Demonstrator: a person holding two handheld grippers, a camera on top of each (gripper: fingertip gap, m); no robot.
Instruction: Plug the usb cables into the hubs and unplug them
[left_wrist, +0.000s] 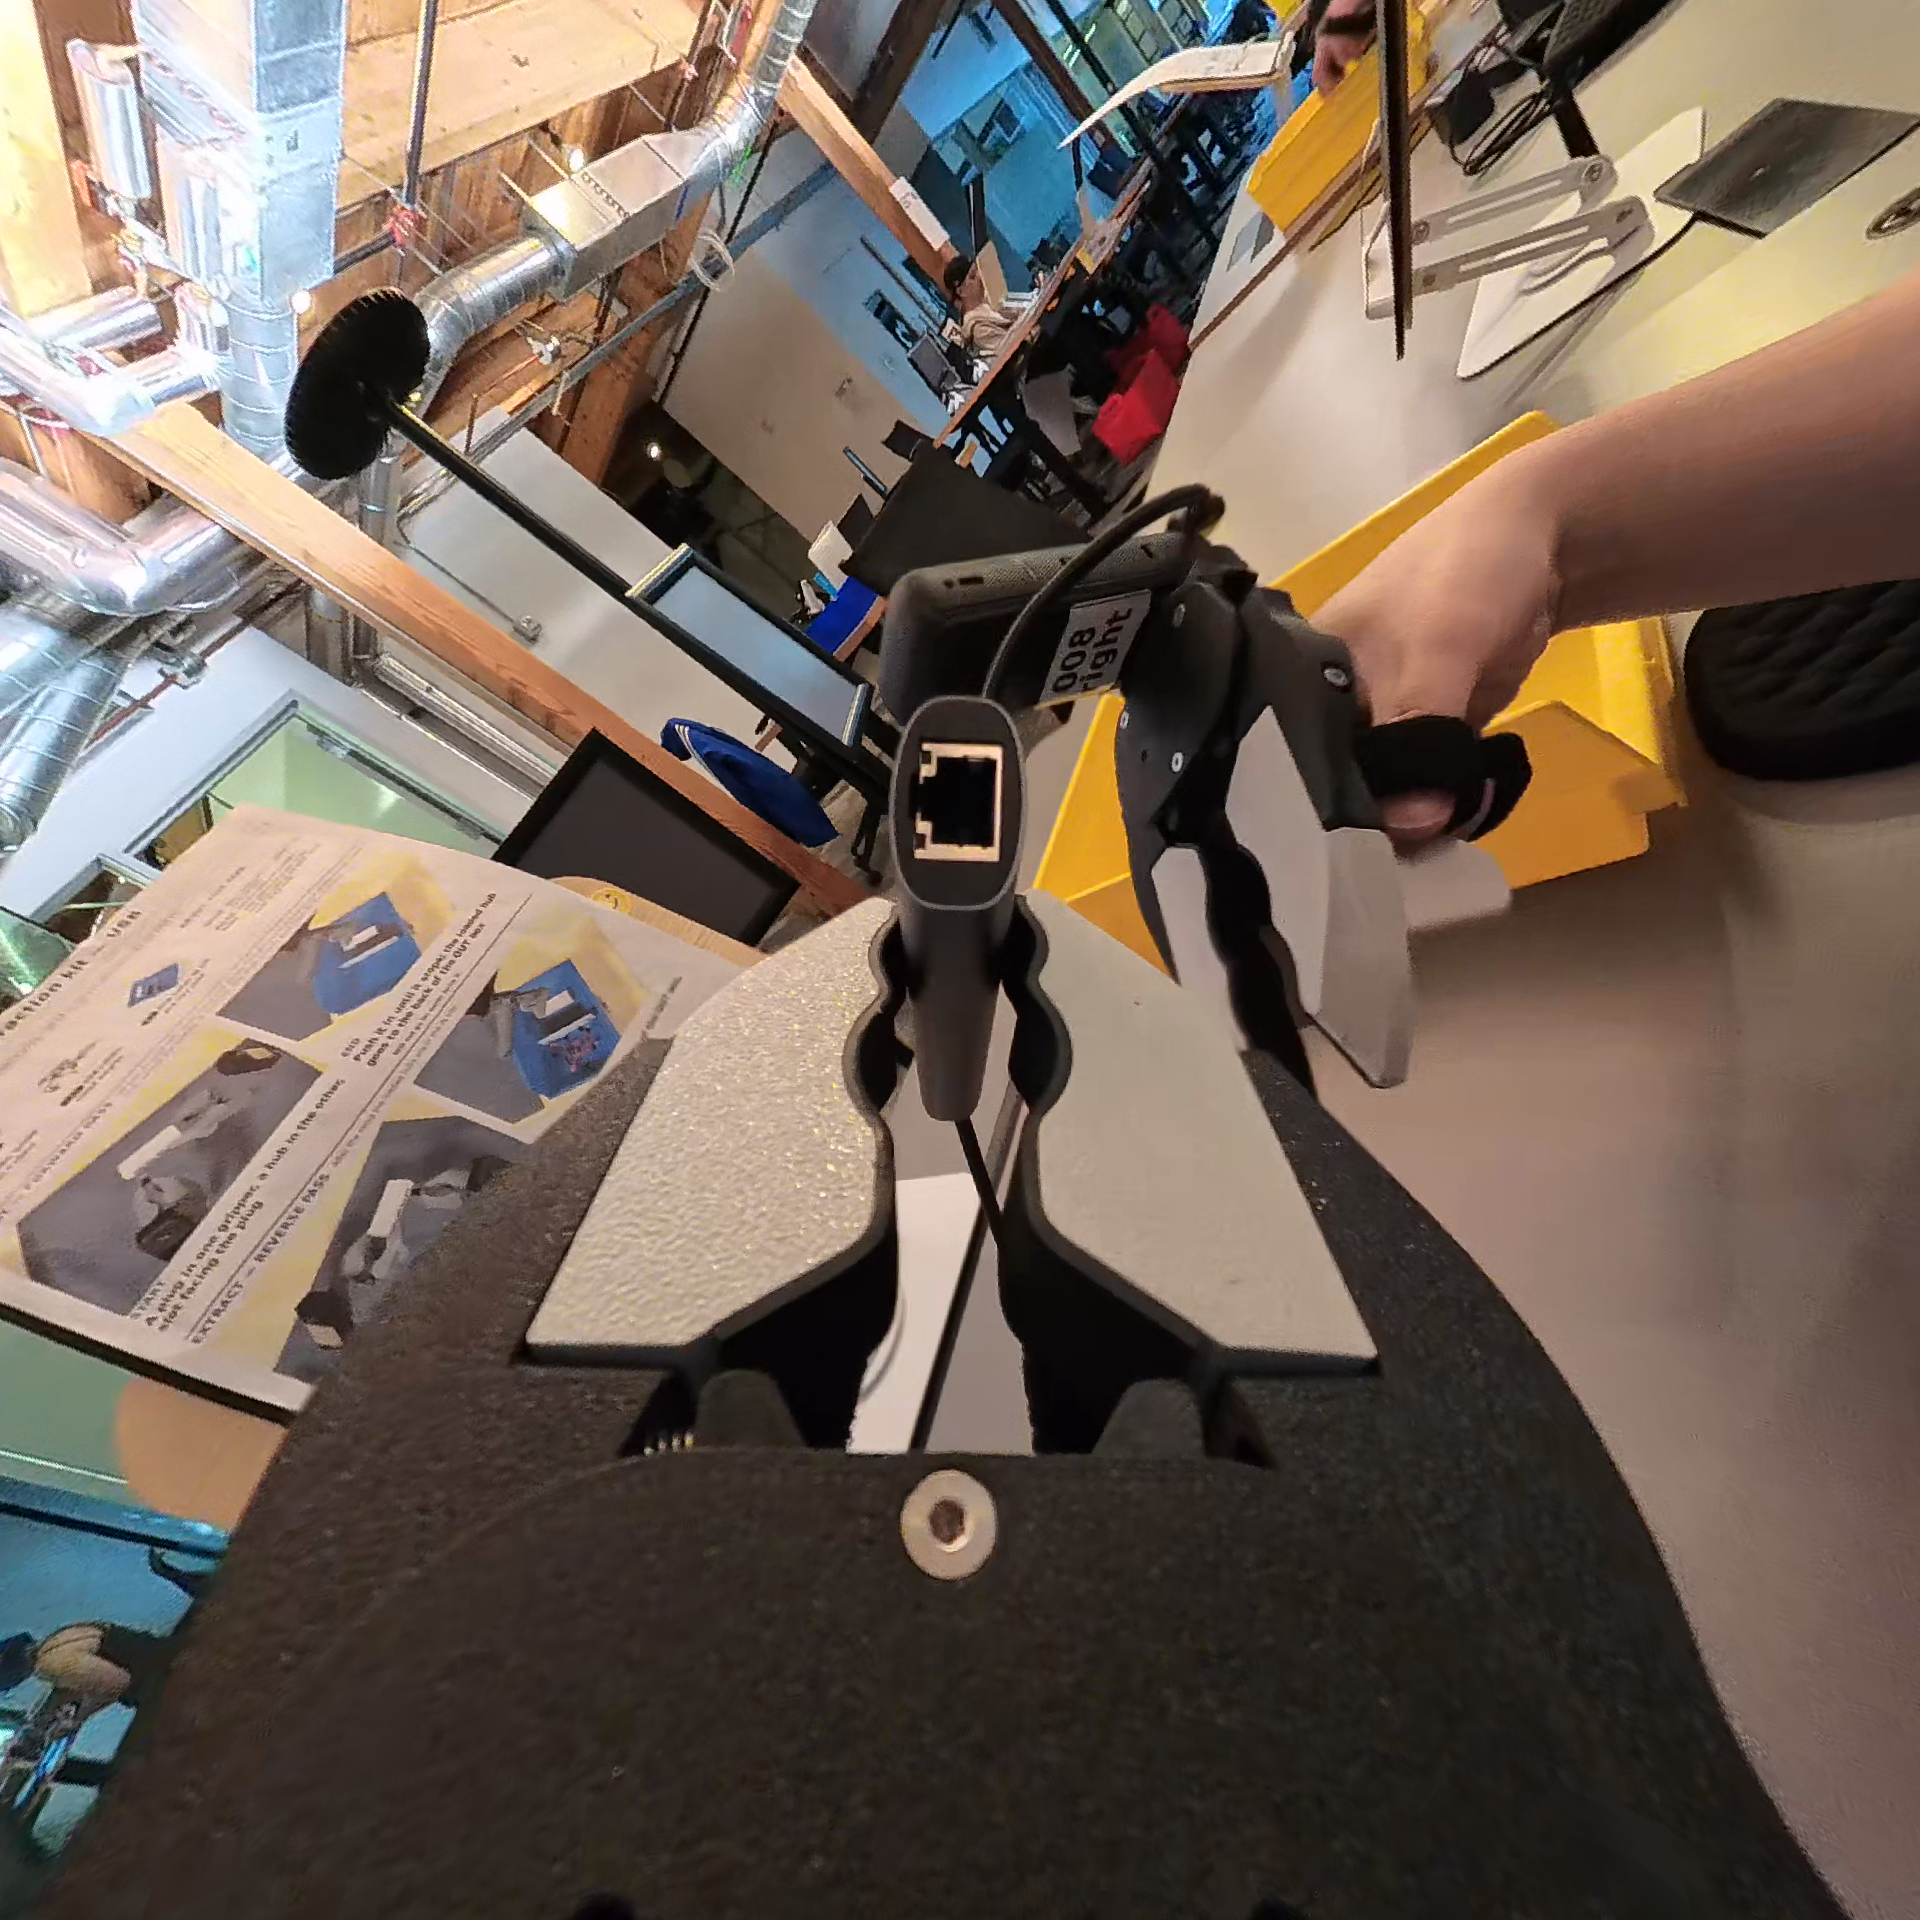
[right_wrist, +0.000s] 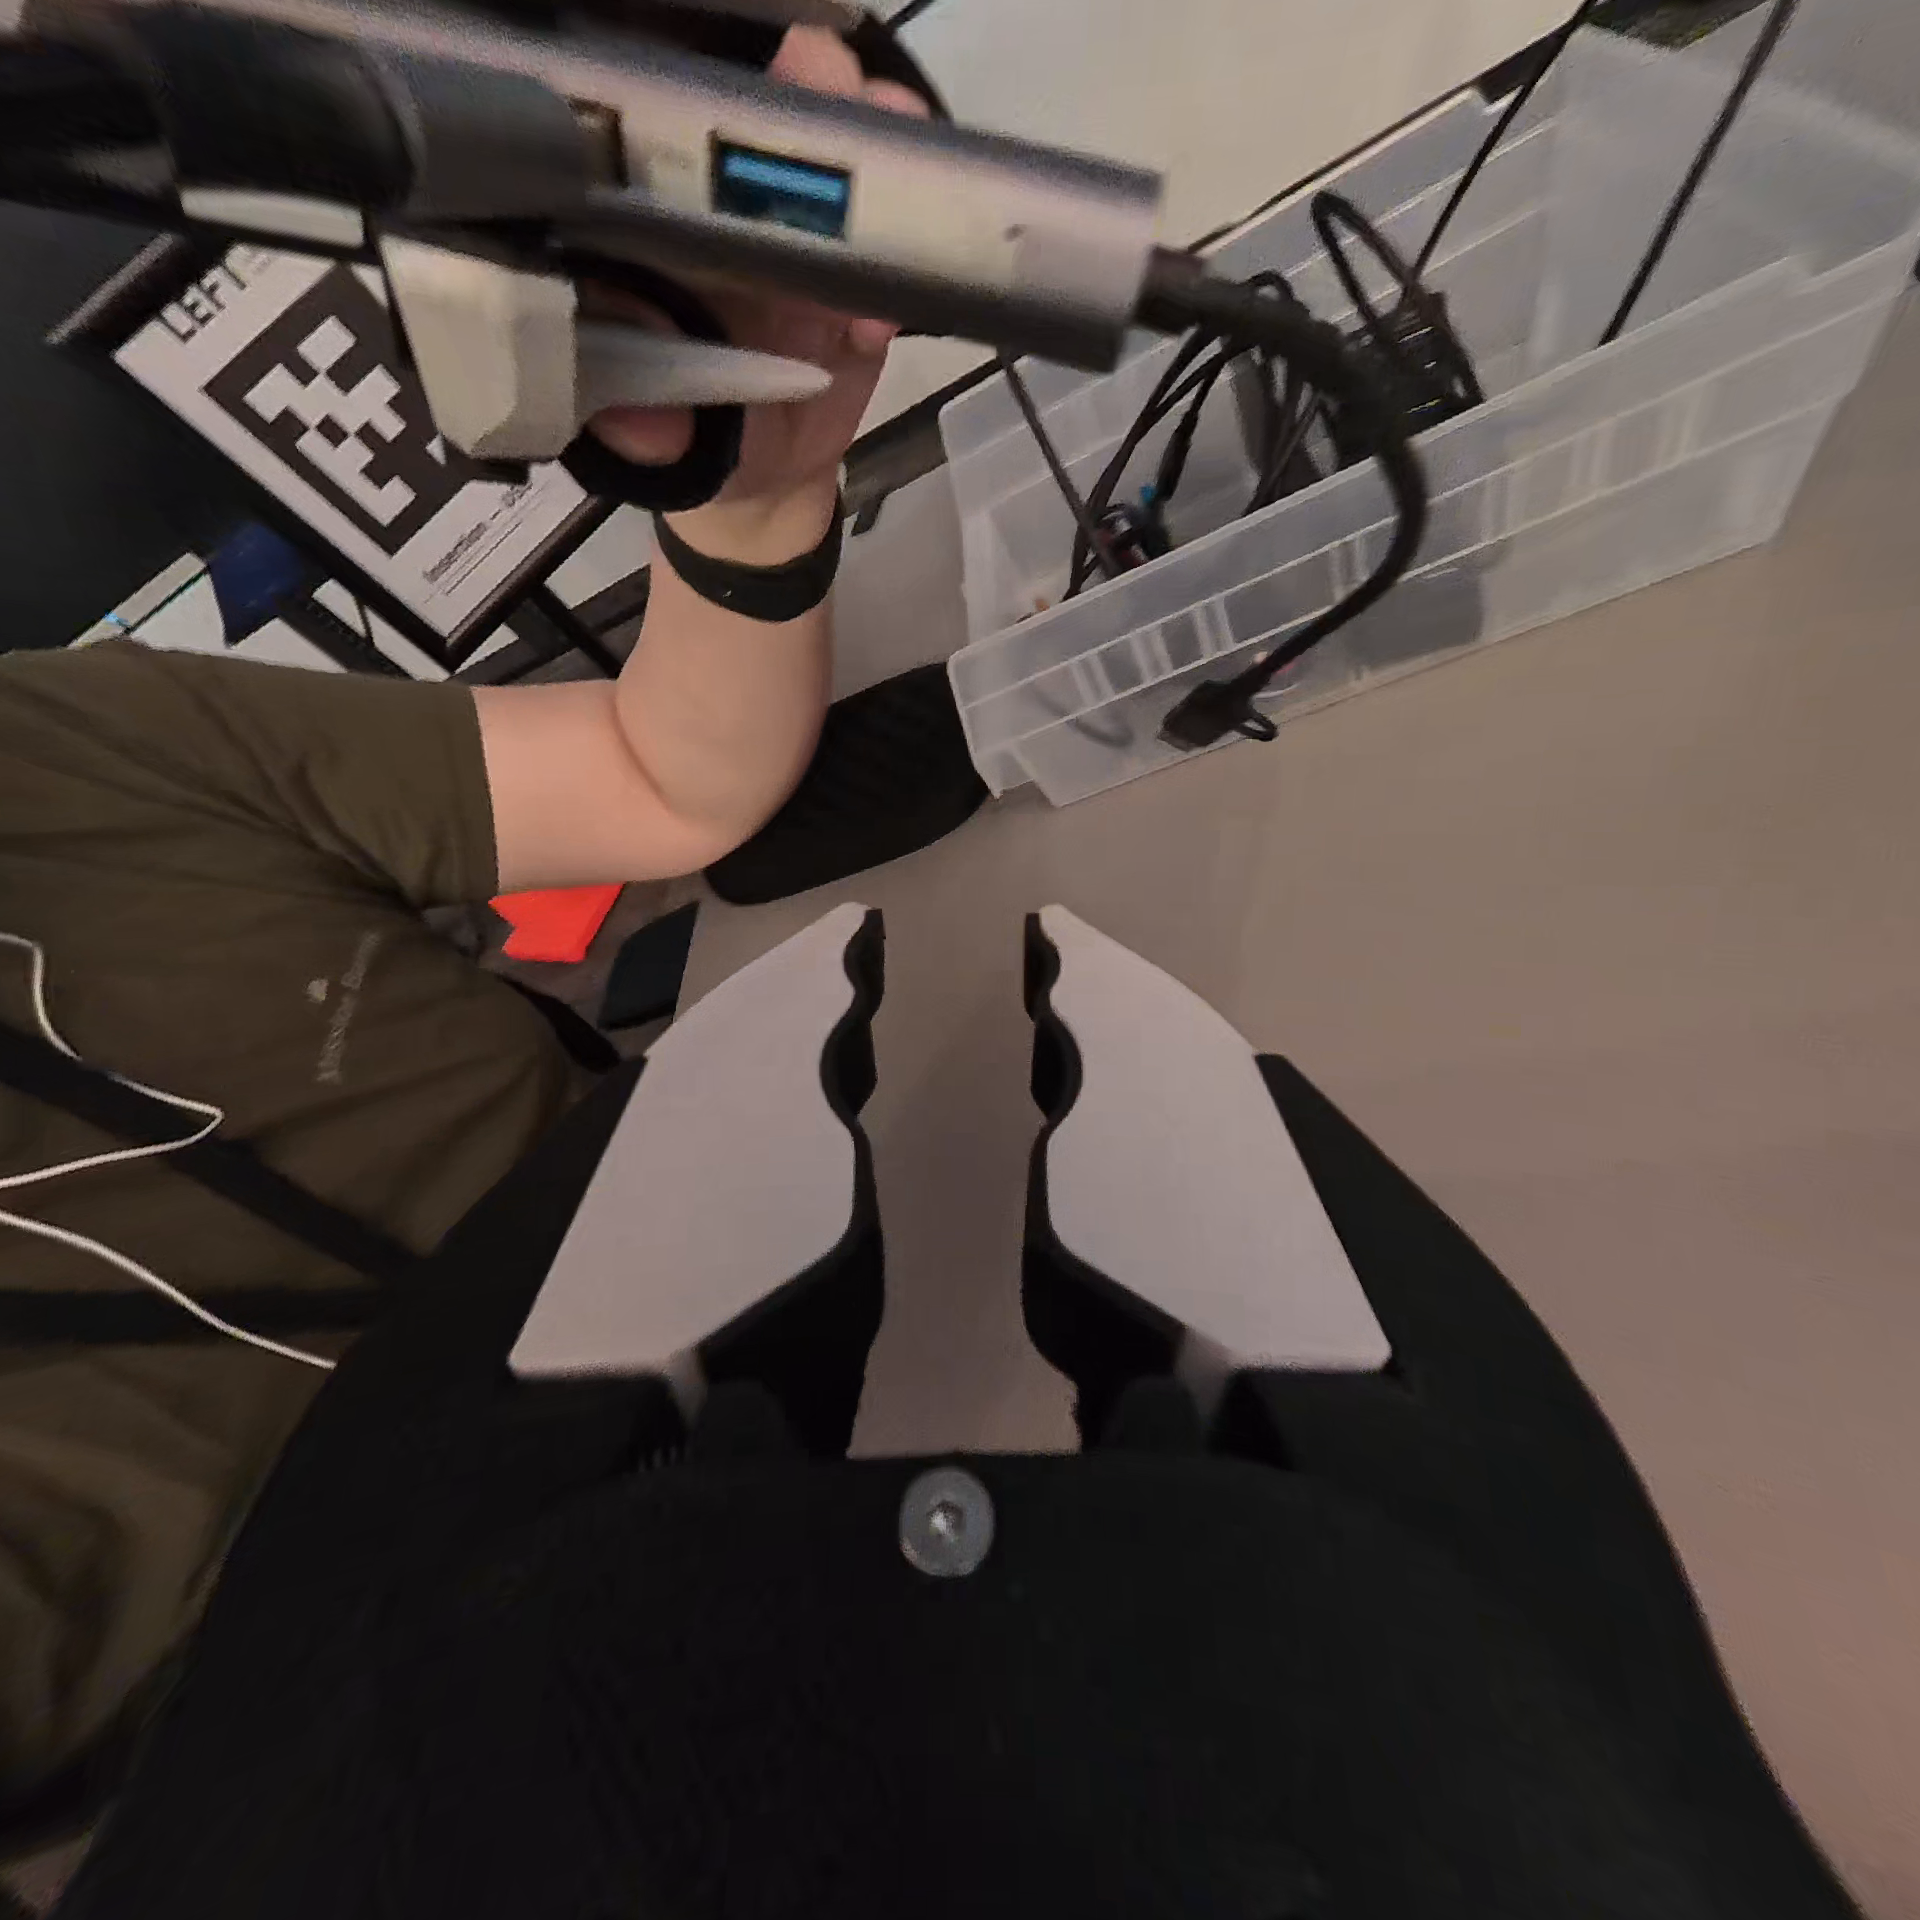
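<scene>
Left gripper (left_wrist: 956, 935) clenched on grey hub (left_wrist: 954, 831), held up off bench (left_wrist: 1662, 1247), port end toward camera, thin cable (left_wrist: 982, 1174) trailing back between fingers. Right gripper (right_wrist: 954, 935) released, fingers parted over bare bench, holding nothing. In right view, hub (right_wrist: 883, 223) seen side-on, blue port showing, cord (right_wrist: 1382, 457) drooping toward clear bin (right_wrist: 1507, 582) of cables. Yellow bin (left_wrist: 1558, 758) behind right hand (left_wrist: 1455, 623). Instruction sheet (left_wrist: 260, 1091) at left.

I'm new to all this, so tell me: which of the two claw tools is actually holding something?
The left gripper: its fingers are clamped on a dark hub. The right gripper is open and holds nothing.
</scene>
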